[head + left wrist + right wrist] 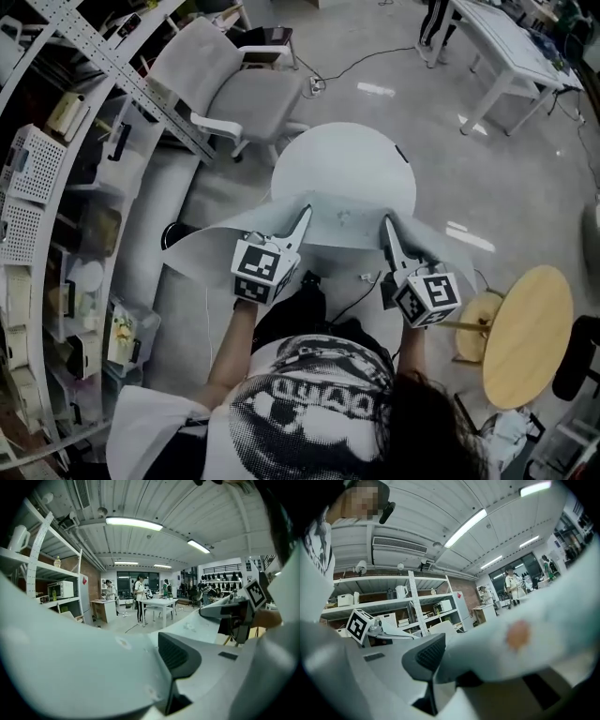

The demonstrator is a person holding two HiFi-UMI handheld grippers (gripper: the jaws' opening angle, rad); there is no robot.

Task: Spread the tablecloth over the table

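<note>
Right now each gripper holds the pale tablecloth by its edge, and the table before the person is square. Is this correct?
Not quite: the head view shows the table is round, not square. The rest stands: the left gripper and the right gripper each hold the tablecloth by its edge.

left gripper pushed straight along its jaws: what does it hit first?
Beyond the tablecloth it is clamped on, probably the round white table: the left gripper points slightly down toward its top. Depth is unclear, so it might pass just above.
</note>
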